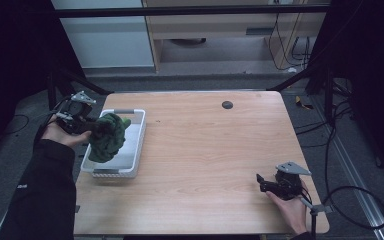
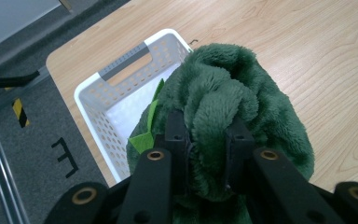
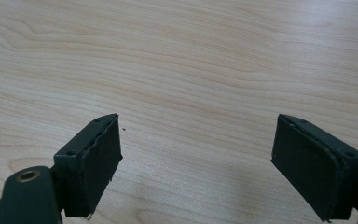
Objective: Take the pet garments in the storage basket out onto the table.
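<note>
**Green plush lifted over the white basket**

The left gripper (image 1: 96,126) was clamped tight on a bunched fold of the green plush cloth (image 1: 107,137), which hung above the white basket (image 1: 138,145) at about nine o'clock on the table (image 1: 210,150). In the left gripper view the pads pinched a thick roll of pile, with the rest of the cloth (image 2: 233,107) drooping around the jaws and a thin bright-green felt strip (image 2: 142,140) dangling toward the basket (image 2: 93,100).

The grip looked narrow for so bulky a bundle; the soft, slippery fleece could have slid out of the pads, and the hanging tail might have snagged on the basket's perforated plastic wall and tipped it. The basket was rectangular, with rows of small holes and a grey handle slot.

The right gripper (image 1: 263,182) rested at five o'clock, its jaws spread wide and holding nothing, with smooth, pale wood-grain tabletop (image 3: 182,60) beneath it.
</note>
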Tool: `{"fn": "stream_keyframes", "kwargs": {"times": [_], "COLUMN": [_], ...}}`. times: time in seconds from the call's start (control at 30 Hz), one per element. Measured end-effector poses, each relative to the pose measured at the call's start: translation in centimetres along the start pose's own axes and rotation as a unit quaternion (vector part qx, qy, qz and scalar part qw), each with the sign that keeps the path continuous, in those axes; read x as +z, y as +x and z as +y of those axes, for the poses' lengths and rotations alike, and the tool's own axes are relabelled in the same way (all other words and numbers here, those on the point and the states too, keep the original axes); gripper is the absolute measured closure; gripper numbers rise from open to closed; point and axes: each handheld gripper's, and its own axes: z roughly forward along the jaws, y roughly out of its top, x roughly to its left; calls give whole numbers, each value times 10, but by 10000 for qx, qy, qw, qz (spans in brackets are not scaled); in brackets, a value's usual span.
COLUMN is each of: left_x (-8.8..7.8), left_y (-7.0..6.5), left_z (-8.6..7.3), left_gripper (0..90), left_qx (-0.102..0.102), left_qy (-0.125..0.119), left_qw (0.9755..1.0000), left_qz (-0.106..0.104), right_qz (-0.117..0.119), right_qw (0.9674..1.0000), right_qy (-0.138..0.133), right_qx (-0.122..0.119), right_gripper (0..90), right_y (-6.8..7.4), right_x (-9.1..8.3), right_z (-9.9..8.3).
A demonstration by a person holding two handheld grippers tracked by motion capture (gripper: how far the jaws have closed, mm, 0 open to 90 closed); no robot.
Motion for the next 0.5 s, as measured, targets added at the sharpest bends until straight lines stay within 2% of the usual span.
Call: {"fn": "stream_keyframes", "kwargs": {"times": [0.07,0.17,0.33,0.5], "left_x": [-3,-9,-18,-21], "left_y": [-2,-5,-10,-19], "left_z": [2,8,16,20], "left_gripper": [755,755,756,755], "left_qx": [42,217,344,455], "left_qy": [-20,-66,-175,-133], "left_qw": [10000,9997,9992,9986], "left_qz": [-8,-32,-124,-242], "right_qz": [-5,7,-14,5], "right_qw": [10000,10000,10000,10000], "right_qy": [2,2,-19,-20], "right_qx": [-9,22,-13,-3], "right_gripper": [154,154,152,152], "right_y": [0,1,0,1], "right_x": [0,-1,-1,-1], "right_z": [0,0,0,0]}}
